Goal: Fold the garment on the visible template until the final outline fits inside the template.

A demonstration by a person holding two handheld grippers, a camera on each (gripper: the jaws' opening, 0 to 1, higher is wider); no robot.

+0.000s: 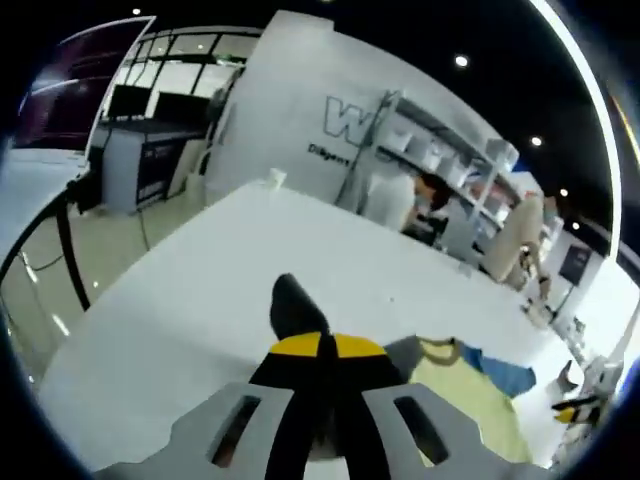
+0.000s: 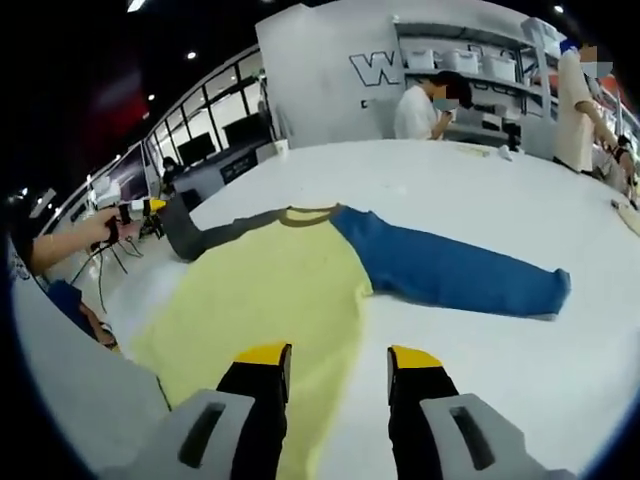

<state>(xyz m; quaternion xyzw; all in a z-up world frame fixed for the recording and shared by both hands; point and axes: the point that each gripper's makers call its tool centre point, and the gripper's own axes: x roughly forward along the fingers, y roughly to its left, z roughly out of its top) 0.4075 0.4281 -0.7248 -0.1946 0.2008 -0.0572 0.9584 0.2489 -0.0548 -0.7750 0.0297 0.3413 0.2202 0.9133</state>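
**Inspector:** Right gripper (image 2: pixel 338 368): the jaws are seen parted, nothing between them, poised over the near hem of the shirt (image 2: pixel 270 290). Left gripper (image 1: pixel 322 345): the jaws are pressed together, and a dark grey flap of cloth, the grey sleeve (image 1: pixel 293 305), stands up from their tips. It is judged to be clenched on that sleeve's end.

**Clerk:** And where is the garment recorded?

**Inspector:** On the white table (image 2: pixel 520 200), spread flat. A yellow body is noted, with the blue sleeve (image 2: pixel 450 272) stretched out to one side and the grey sleeve (image 2: pixel 205 232) to the other. In the right gripper view the left gripper (image 2: pixel 150 207) is seen at the grey sleeve's far end, held in a hand (image 2: pixel 95 232).

**Clerk:** Is any fold entered as done?

**Inspector:** None is found. Body and blue sleeve lie fully open; only the grey sleeve's end is lifted. The first sleeve fold is judged to be just starting, with the blue sleeve and the body folds left.

**Clerk:** The template?

**Inspector:** No outline can be made out on the table, so fit cannot be assessed.
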